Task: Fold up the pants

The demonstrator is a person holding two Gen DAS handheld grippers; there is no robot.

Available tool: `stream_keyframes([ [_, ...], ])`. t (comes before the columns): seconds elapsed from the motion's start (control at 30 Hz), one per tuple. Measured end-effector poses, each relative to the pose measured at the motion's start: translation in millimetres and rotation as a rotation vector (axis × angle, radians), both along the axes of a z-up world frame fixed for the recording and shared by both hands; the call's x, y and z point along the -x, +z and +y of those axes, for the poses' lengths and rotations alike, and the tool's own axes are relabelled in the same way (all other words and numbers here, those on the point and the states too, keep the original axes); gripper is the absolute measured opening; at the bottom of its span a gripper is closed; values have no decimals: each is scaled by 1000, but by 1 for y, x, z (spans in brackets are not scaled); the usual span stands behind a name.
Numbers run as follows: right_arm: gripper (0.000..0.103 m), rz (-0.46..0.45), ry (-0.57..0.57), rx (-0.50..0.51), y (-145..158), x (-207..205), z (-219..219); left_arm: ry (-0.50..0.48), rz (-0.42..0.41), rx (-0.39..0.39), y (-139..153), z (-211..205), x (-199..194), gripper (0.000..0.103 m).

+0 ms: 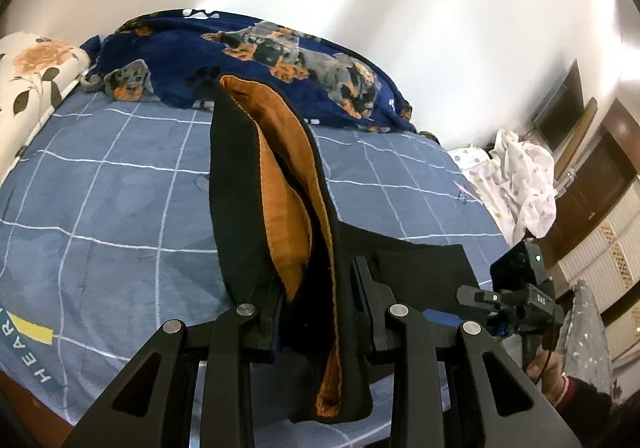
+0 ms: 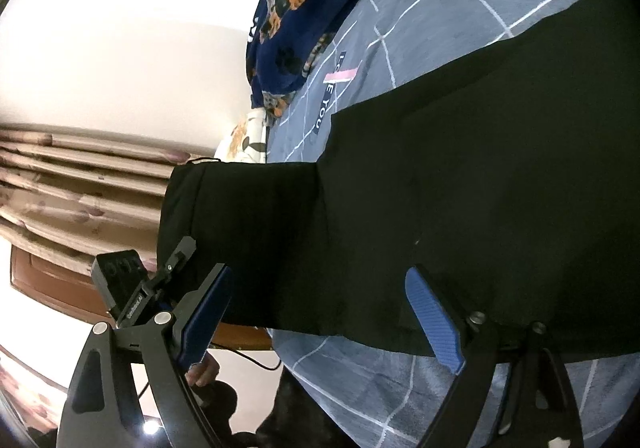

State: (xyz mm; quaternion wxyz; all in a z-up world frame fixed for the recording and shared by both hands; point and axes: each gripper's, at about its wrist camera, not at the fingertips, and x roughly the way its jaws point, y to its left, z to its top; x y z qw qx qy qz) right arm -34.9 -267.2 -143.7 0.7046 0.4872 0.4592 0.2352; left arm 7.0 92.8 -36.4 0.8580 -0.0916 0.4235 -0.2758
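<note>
Left gripper (image 1: 320,312) is clamped on the pants (image 1: 272,183), pinching a doubled edge so the orange lining shows between the black layers; that part stands lifted off the bed (image 1: 100,187). Right gripper (image 2: 320,312) is spread wide, blue pads (image 2: 434,322) apart, grasping nothing; black cloth hangs just in front of it, not between the pads as far as I can tell. Rest of the pants lies flat on the blue checked sheet, toward the near right of the bed in the left view. Dog-print blanket (image 1: 248,47) is bunched at the far side, well apart from the pants.

Progress, judged: early to middle. One end is picked up, but no finished fold is visible, no neat stack. Left to do: right gripper takes a matching edge, carry the lifted part over, lay it flat, probably fold again. Whether the legs are already laid together, cannot tell.
</note>
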Motion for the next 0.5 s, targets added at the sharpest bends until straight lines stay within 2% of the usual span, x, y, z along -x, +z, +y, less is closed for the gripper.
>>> stream_keyframes([
  [0.5, 87, 0, -102, -72, -1, 6, -30, -56, 3, 9, 2, -46, -5, 30],
])
